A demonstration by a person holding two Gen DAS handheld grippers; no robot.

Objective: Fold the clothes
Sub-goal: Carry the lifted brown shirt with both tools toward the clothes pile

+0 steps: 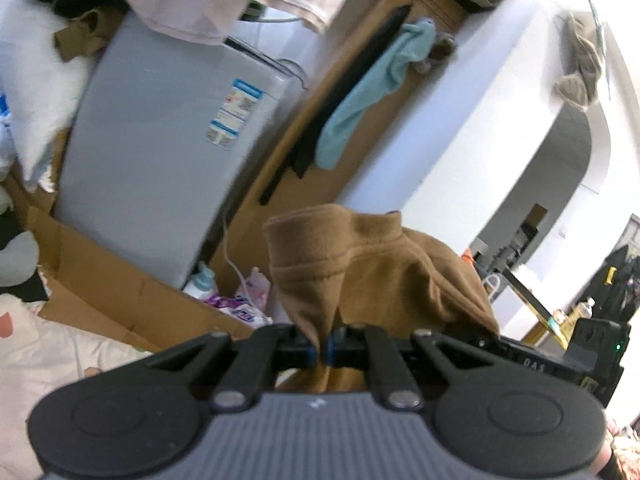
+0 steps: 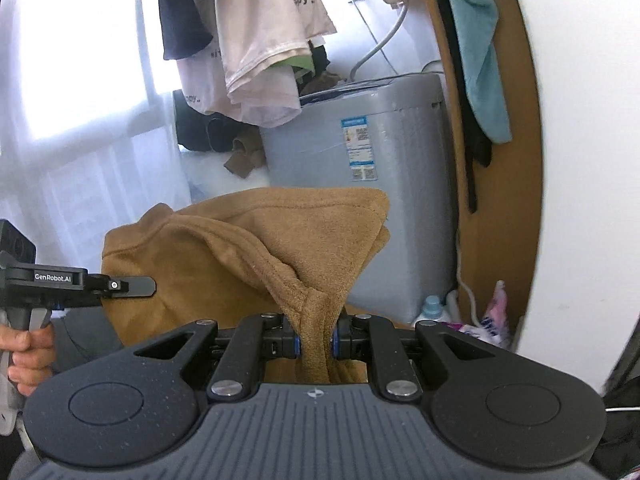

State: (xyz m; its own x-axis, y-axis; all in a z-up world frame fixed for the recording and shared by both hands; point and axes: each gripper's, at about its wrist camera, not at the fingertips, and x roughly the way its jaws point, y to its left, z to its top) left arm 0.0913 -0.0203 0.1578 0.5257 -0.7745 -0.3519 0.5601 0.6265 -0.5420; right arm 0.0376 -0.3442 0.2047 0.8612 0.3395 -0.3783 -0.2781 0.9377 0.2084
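Left hand-held gripper (image 1: 323,350) was clamped on a bunched edge of the brown fleece garment (image 1: 360,264), soft and napped, held up in the air. Right hand-held gripper (image 2: 316,344) pinched another gathered edge of it. Behind stood a smooth grey washing machine (image 2: 352,200); right of it hung a teal towel (image 2: 480,60).

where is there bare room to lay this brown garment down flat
Little shows. The widest patch is the pale printed bedding at lower left of the left wrist view, bordered by flattened cardboard. Crowded: bottles and packets at the foot of the washing machine, hanging shirts above it. Both grippers pinch the brown garment.
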